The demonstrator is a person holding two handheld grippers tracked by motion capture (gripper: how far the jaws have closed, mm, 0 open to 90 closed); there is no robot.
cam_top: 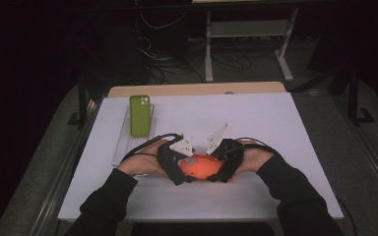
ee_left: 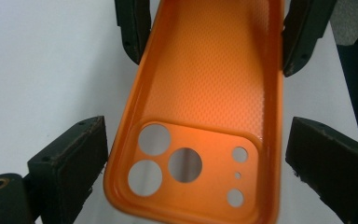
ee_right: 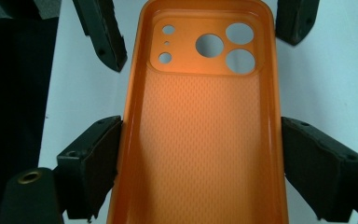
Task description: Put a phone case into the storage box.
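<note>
An orange phone case [cam_top: 204,167] lies inside-up between both grippers near the front of the white table [cam_top: 275,128]. My left gripper [cam_top: 176,166] straddles its camera-hole end [ee_left: 191,168]. One pad [ee_left: 81,158] sits at the case's edge, while the other pad [ee_left: 326,158] stands a little off it, so the jaws are open around it. My right gripper [cam_top: 226,163] holds the other end. Both its pads [ee_right: 98,158] press on the long sides of the case [ee_right: 200,140], and the case fills the space between them.
A green phone case [cam_top: 140,115] rests on a clear tray [cam_top: 128,145] at the left of the table. A wooden edge [cam_top: 197,89] runs along the far side. Beyond it are a white stand's legs [cam_top: 209,49] and cables on the dark floor.
</note>
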